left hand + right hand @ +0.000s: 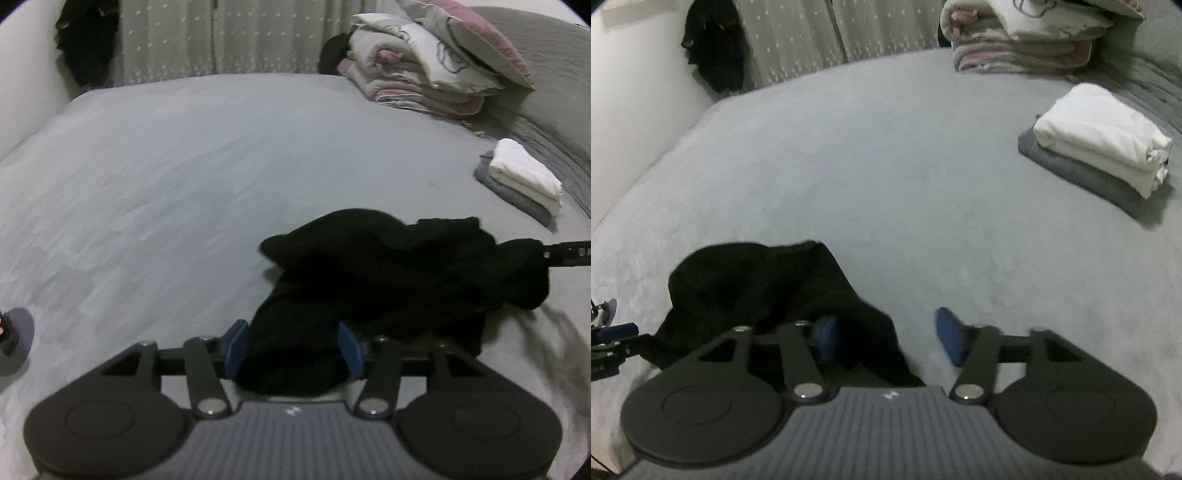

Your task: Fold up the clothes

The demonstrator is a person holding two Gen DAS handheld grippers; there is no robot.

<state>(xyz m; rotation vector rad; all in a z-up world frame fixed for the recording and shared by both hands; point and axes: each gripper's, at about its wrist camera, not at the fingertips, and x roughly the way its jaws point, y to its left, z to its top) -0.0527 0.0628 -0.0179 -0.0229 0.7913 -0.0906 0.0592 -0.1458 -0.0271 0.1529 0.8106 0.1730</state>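
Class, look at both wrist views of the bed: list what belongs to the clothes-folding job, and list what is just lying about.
Belongs to the job:
- black garment, crumpled on the bed sheet
- left gripper, fingers either side of it
- right gripper, open
- folded white and grey stack

Just lying about:
- bundled quilt and pillow
- curtain
- dark clothing hanging by the wall

You have one crumpled black garment [388, 266] on one grey bed [166, 177]. Two folded pieces, one white [1104, 136] over one grey [1086, 177]. One bundle of bedding [417, 74]. Two grippers: left [291, 349], right [886, 339]. Two blue pads [951, 341] each.
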